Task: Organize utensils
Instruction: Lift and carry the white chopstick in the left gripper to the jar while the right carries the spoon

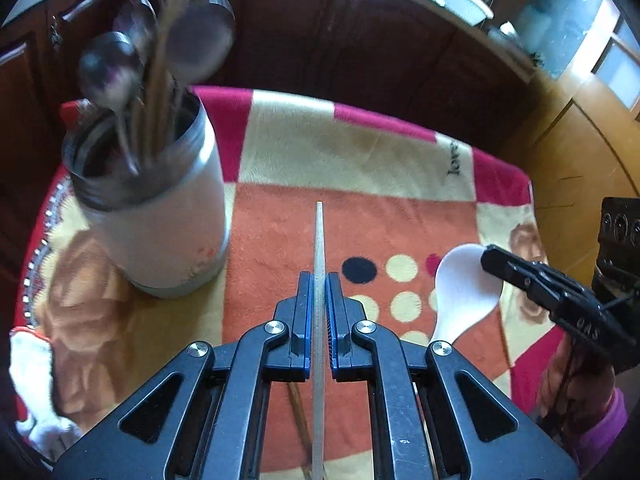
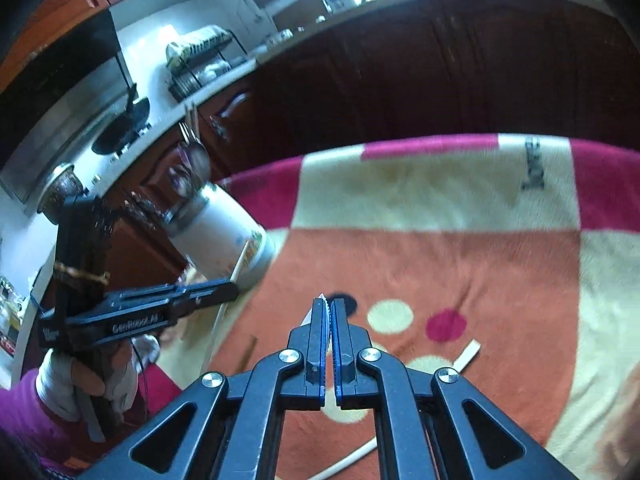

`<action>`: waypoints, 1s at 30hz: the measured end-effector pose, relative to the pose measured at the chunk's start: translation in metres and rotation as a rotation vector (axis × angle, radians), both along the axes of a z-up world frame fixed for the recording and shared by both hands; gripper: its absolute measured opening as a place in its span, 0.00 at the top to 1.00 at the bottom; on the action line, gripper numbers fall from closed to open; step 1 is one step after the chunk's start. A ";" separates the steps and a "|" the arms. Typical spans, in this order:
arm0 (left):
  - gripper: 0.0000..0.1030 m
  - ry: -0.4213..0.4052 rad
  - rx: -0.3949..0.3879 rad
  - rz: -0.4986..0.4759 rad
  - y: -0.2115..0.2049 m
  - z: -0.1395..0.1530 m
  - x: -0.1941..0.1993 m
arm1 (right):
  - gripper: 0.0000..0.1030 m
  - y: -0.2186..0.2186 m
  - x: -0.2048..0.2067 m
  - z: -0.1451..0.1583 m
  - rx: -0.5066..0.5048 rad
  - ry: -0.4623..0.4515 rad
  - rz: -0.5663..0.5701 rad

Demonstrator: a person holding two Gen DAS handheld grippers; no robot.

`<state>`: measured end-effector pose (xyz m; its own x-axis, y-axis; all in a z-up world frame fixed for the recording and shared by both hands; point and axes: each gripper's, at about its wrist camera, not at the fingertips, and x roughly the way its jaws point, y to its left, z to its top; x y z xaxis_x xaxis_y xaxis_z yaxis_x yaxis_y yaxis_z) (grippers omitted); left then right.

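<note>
Between left gripper point(image 1: 319, 280) blue pads: pale chopstick point(image 1: 319, 232) pinched, tip pointing ahead over patterned blanket point(image 1: 360, 152). Right gripper point(image 2: 330, 308) pressed together on white spoon point(image 1: 466, 284), bowl jutting beside its fingers. White utensil jar point(image 1: 160, 216) stands ahead-left on blanket, already full of metal spoons point(image 1: 108, 68) and brown chopsticks point(image 1: 168, 52).

Advice, judged: swing chopstick tip-down over jar mouth, aim for gap among handles, release only when tip is inside rim. Keep grippers apart; crowded jar could tip. Loose brown chopstick point(image 2: 248, 350) and pale flat stick point(image 2: 468, 354) remain on blanket.
</note>
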<state>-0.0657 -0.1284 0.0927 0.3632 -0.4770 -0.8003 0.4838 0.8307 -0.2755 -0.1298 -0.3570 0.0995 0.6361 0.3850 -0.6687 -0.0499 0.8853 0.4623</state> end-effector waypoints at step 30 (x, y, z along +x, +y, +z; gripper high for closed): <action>0.95 -0.228 -0.121 0.241 0.084 0.132 0.079 | 0.98 0.073 0.093 0.122 -0.073 -0.267 0.052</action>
<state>0.0133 -0.0442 0.2243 0.6396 -0.4422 -0.6288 0.3379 0.8964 -0.2867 -0.0366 -0.2839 0.2216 0.7739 0.3790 -0.5073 -0.2076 0.9087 0.3621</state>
